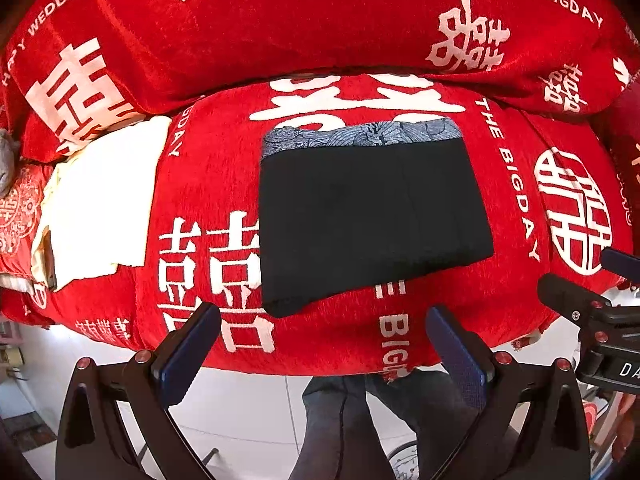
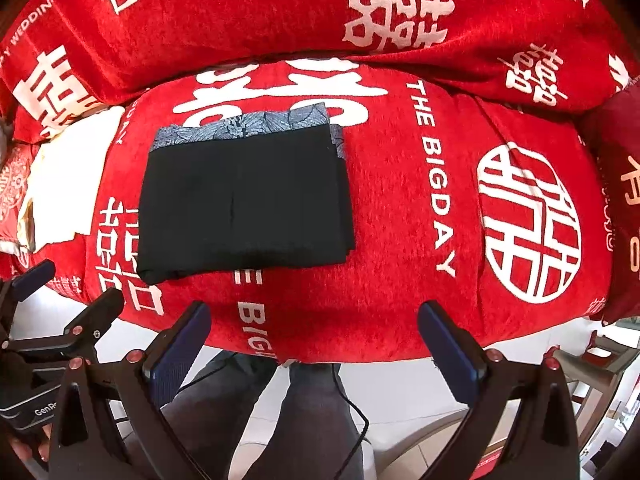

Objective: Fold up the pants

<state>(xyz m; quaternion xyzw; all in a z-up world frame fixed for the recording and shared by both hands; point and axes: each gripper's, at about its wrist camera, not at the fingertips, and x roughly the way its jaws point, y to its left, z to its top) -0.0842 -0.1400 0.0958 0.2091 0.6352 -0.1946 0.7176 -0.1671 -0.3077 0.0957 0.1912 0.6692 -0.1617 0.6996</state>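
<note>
The black pants [image 1: 372, 220] [image 2: 244, 204] lie folded into a flat rectangle in the middle of the red cushion [image 1: 500, 300] [image 2: 400, 280], with a blue-grey patterned band along the far edge.

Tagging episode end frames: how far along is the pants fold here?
Looks done: the black pants lie as a compact folded rectangle on the red cover, patterned blue band showing at the far edge. In hand: nothing; left gripper and right gripper are open, short of the cloth. Left: nothing evident.

The red cover [image 1: 340, 340] reads "THE BIGDAY" and "WEDDING".
</note>
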